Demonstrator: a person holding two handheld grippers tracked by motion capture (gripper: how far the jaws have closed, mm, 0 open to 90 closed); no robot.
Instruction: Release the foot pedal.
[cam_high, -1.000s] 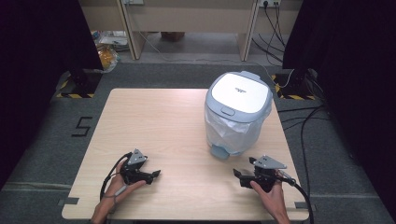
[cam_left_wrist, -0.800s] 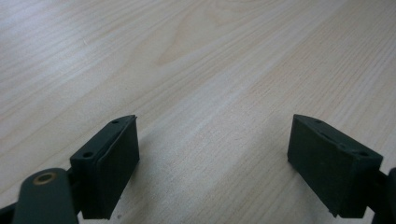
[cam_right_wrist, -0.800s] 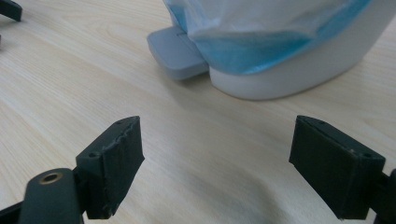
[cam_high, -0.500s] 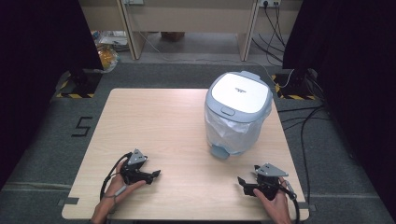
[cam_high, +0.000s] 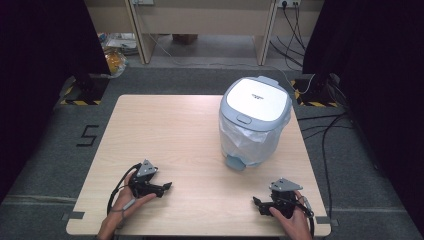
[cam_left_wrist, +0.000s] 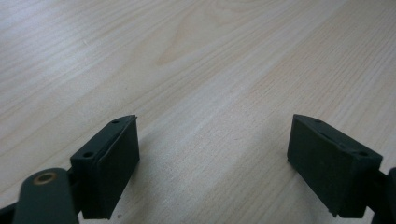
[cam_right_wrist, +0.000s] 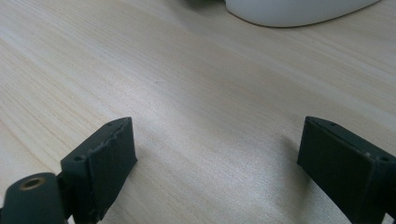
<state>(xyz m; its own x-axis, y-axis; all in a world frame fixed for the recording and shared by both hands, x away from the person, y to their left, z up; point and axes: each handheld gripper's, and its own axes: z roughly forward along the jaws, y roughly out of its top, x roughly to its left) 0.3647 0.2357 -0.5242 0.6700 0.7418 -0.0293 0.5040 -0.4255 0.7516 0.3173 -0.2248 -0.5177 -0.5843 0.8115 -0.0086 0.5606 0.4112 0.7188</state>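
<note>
A white pedal bin (cam_high: 255, 120) with a grey-blue lid and a clear liner stands on the right half of the wooden table (cam_high: 170, 130). My left gripper (cam_high: 168, 186) rests near the front left edge and points right. In the left gripper view it (cam_left_wrist: 212, 158) is open over bare wood. My right gripper (cam_high: 255, 201) lies near the front right edge, in front of the bin, and points left. Its jaws (cam_right_wrist: 217, 163) have just been opening, and nothing is between them. The bin's white base (cam_right_wrist: 299, 9) shows at the top of the right gripper view.
The bin's foot pedal (cam_high: 236, 162) faces the front of the table. Cables (cam_high: 325, 130) run over the grey floor to the right of the table. A number 5 (cam_high: 87, 136) is marked on the floor to the left.
The right gripper has slid a little toward the table's front edge. The left gripper has not moved.
</note>
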